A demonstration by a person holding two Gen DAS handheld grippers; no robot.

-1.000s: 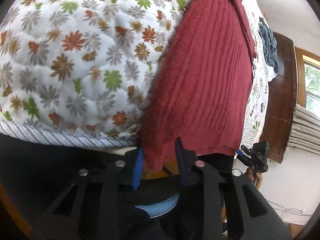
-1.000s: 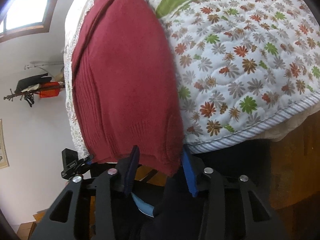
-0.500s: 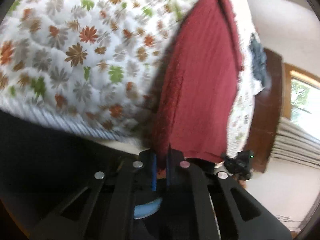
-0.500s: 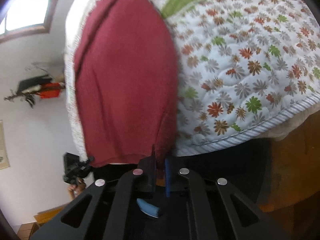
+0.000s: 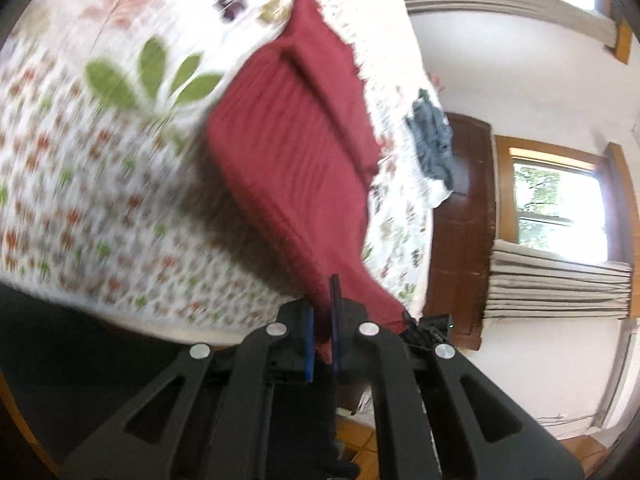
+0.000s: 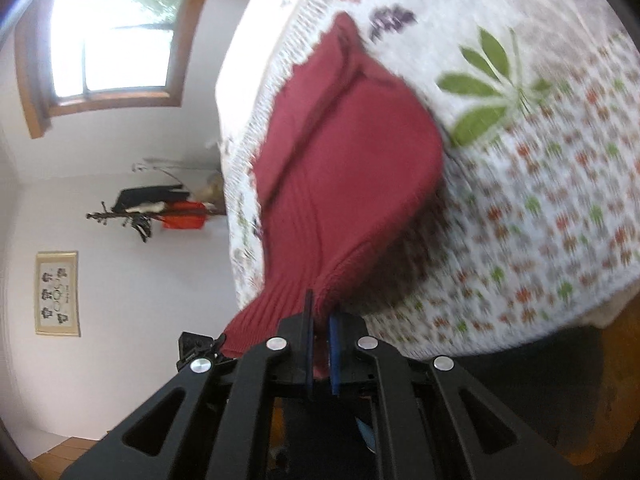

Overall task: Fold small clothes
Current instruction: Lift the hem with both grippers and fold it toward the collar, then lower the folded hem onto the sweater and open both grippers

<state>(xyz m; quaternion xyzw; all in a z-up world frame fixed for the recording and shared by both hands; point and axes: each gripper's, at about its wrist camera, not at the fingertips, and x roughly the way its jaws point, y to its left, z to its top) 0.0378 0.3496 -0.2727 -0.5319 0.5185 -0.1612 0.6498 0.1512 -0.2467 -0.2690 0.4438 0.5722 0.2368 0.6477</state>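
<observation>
Red knit garment [image 5: 296, 168] — both corners pinched

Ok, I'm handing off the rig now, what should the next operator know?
Left gripper: shut on one near corner of the red sweater.
Right gripper: shut on the other near corner.
The near hem is lifted off the quilt; the far end lies on it. A grey garment sits at the bed's far edge.
Done: both corners gripped and raised.
Left: probably carry the hem to the far end, release, then finish folding.
</observation>
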